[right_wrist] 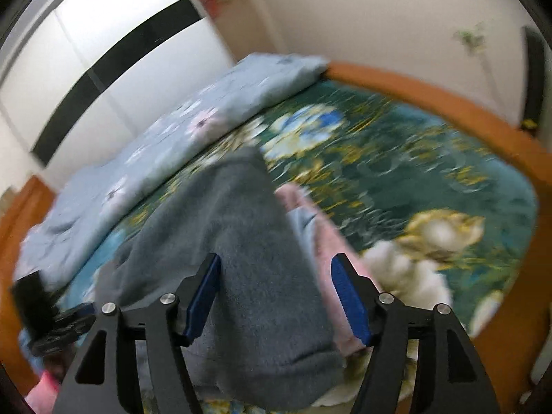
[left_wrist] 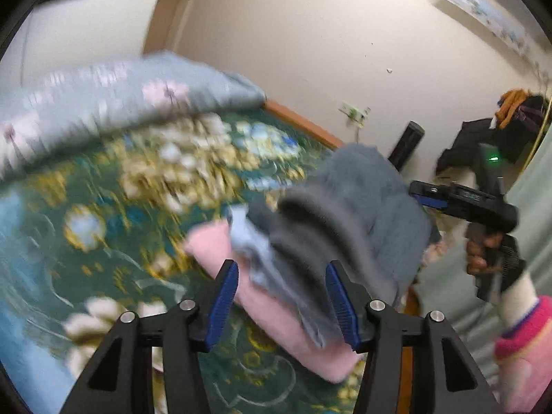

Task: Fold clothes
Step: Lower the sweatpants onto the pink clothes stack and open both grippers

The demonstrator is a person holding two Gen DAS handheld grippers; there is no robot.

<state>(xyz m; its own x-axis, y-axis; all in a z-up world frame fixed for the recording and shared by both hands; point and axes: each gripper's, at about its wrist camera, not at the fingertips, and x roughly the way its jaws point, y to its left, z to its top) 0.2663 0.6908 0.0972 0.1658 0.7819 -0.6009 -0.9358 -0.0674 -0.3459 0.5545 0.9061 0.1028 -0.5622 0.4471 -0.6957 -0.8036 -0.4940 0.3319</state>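
A stack of clothes lies on the bed: a folded pink garment (left_wrist: pixel 276 314), a light blue one (left_wrist: pixel 252 241) on it, and grey fleece pieces (left_wrist: pixel 362 200) on top. My left gripper (left_wrist: pixel 283 300) is open over the near edge of the stack, with the light blue and grey cloth lying between its blue pads. The right gripper (right_wrist: pixel 276 296) is open too, straddling the grey fleece (right_wrist: pixel 241 241), with the pink garment (right_wrist: pixel 327 241) by its right pad. In the left wrist view the right gripper (left_wrist: pixel 424 196) hovers behind the stack, held by a hand (left_wrist: pixel 483 248).
A green floral bedspread (left_wrist: pixel 103 207) (right_wrist: pixel 414 165) covers the bed. A pale blue flowered quilt (left_wrist: pixel 103 96) (right_wrist: pixel 172 145) lies bunched along its far side. The orange wooden bed frame (right_wrist: pixel 448 103) curves around the mattress. Dark clothes (left_wrist: pixel 483 138) hang by the wall.
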